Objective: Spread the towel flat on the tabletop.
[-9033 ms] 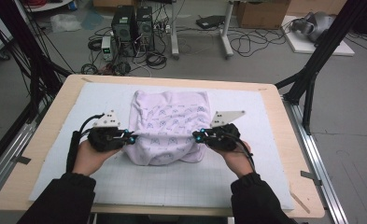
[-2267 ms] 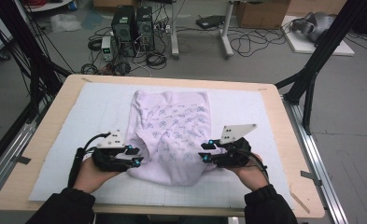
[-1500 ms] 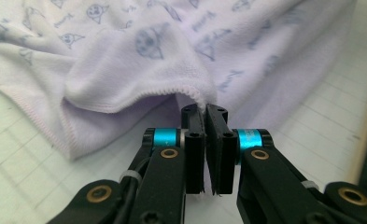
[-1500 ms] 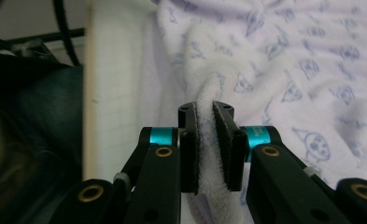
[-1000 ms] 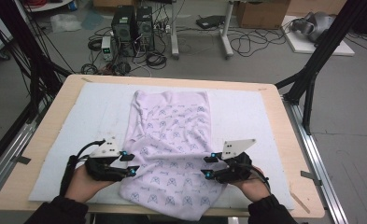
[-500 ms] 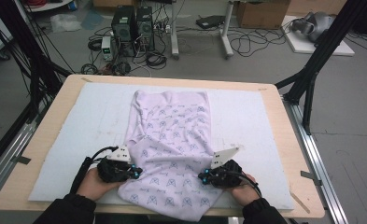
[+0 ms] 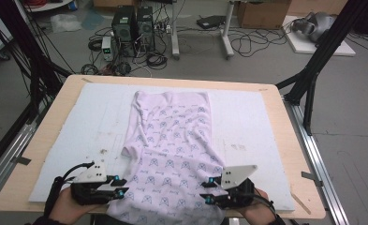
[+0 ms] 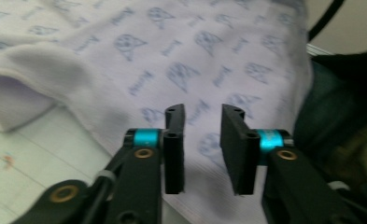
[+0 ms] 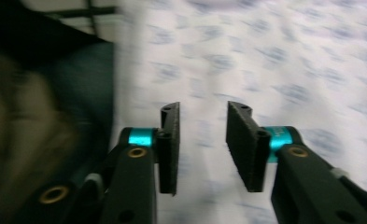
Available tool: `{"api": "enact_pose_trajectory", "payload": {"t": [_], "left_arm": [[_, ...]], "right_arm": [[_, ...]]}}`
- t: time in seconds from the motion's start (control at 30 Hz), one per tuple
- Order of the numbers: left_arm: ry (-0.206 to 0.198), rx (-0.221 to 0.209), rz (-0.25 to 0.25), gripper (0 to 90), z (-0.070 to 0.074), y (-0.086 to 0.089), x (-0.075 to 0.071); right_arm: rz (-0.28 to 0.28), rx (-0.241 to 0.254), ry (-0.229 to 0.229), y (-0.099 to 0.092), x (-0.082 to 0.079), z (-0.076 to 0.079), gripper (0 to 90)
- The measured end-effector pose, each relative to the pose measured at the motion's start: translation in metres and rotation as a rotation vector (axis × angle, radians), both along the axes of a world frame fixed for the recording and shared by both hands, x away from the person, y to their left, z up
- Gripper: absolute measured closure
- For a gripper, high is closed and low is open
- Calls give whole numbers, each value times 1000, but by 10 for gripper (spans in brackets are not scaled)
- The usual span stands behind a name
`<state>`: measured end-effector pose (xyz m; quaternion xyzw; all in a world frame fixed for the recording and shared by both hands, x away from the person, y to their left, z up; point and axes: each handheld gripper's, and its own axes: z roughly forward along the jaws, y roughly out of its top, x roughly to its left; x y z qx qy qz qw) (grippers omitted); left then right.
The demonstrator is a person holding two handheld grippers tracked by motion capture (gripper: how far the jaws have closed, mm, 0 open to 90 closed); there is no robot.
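Note:
A pale lilac garment (image 7: 172, 136) with a blue print lies stretched lengthwise on the white mat (image 7: 78, 122). Its near end hangs over the table's front edge. My left gripper (image 7: 121, 185) sits at the garment's near left side, my right gripper (image 7: 205, 191) at its near right side, and they point toward each other. In the left gripper view the left gripper (image 8: 202, 109) has just been opening, and the printed cloth (image 8: 139, 60) lies beyond the gap, not pinched. The right gripper (image 9: 202, 106) has likewise just been opening over the blurred cloth (image 9: 265, 56), nothing between its pads.
The wooden table (image 7: 294, 154) frames the mat. A folded sleeve (image 7: 131, 151) sticks out at the garment's left. Black frame legs (image 7: 312, 70), computer towers (image 7: 132, 26) and cables stand on the floor beyond. The person's dark clothing (image 8: 340, 112) is close behind the front edge.
The bunched garment has been drawn out toward the near edge and now lies long. Both grippers slid back to the front edge and let go of the cloth.

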<state>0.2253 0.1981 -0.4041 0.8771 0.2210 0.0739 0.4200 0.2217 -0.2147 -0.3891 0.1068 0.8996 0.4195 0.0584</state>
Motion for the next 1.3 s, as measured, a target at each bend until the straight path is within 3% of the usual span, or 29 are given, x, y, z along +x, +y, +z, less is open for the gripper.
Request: {"api": "enact_pose_trajectory", "payload": {"t": [0.07, 0.17, 0.23, 0.3, 0.33, 0.37, 0.43, 0.47, 0.5, 0.6, 0.73, 0.83, 0.87, 0.9, 1.0, 1.1, 1.17, 1.23, 1.3], "left_arm": [[-1, 14, 14, 609, -6, -7, 13], [-4, 42, 25, 583, -15, -18, 30], [10, 71, 19, 583, -20, -23, 40], [33, 102, 20, 607, -28, -27, 46], [27, 114, 22, 629, -32, -28, 46], [10, 93, 27, 651, -34, -27, 44], [13, 83, 35, 782, -34, -26, 41], [21, 82, 33, 838, -34, -25, 40], [29, 84, 29, 851, -33, -24, 39], [49, 81, 22, 862, -31, -20, 30], [63, 64, -15, 867, -26, -11, 4], [28, 41, -27, 852, -17, -3, -17], [8, 31, -16, 796, -15, -1, -20], [-5, 31, -2, 708, -12, -1, -20], [-14, 13, 25, 642, -9, -4, -7], [4, 28, 42, 578, -16, -10, 10], [14, 65, 48, 595, -24, -13, 18], [23, 82, 49, 648, -32, -14, 21], [-7, 82, 58, 705, -34, -11, 19]], "right_arm": [[-38, -13, -3, 0, 15, -11, 580], [-64, -23, 17, 1, 38, -31, 580], [-74, -63, 38, 4, 49, -43, 581], [-68, -107, 48, 9, 55, -49, 612], [-61, -105, 57, 10, 57, -51, 629], [-57, -95, 68, 10, 58, -51, 673], [-40, -78, 80, 10, 58, -52, 819], [-29, -68, 106, 10, 58, -52, 856], [-32, -67, 103, 10, 57, -52, 866], [-9, -56, 113, 10, 50, -50, 872], [39, -11, 107, 8, 28, -40, 874], [78, 38, 102, 5, 9, -29, 850], [81, 55, 88, 4, 6, -25, 804], [61, 63, 67, 3, 6, -21, 715], [-3, 9, 31, -1, 20, -20, 662], [-44, -42, 53, -5, 37, -33, 619], [-71, -48, 81, -9, 41, -44, 595], [-72, -35, 99, -16, 40, -47, 625], [-72, -38, 89, -23, 39, -47, 668]]}}
